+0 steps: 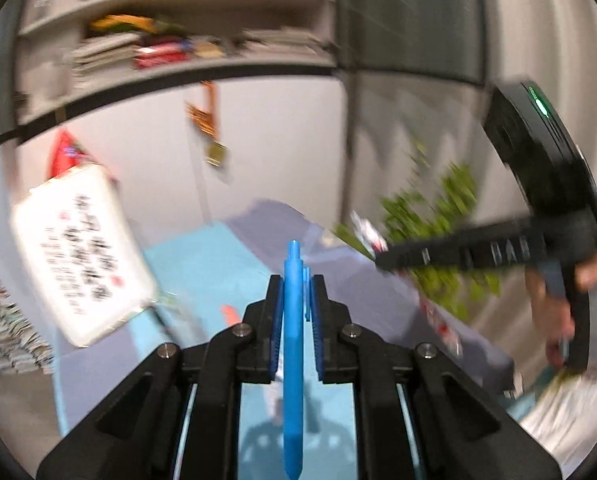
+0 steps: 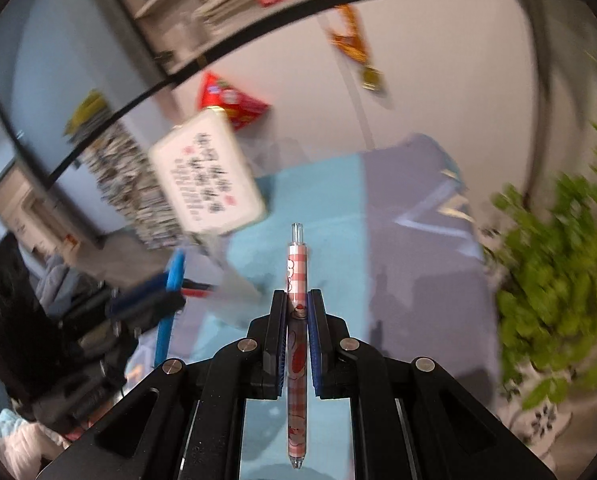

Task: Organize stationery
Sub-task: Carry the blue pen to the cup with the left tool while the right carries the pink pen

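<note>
— Our left tongs [image 1: 296, 300] are clamped on the blue pen [image 1: 292, 360], our right tongs [image 2: 297, 312] on the checked pink pen [image 2: 297, 320], both lifted above the bench [image 2: 314, 200].

— We grip each mid-barrel, long ends sticking out. Swinging near the white case [image 2: 206, 176], we could knock one loose.

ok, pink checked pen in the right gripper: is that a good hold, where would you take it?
Yes. The right gripper is shut on the pink checked pen across the middle of its barrel, pads on opposite sides and pen lying along the fingers. The barrel is straight and slim, so mid-barrel from the side suits; the ends taper.
</note>
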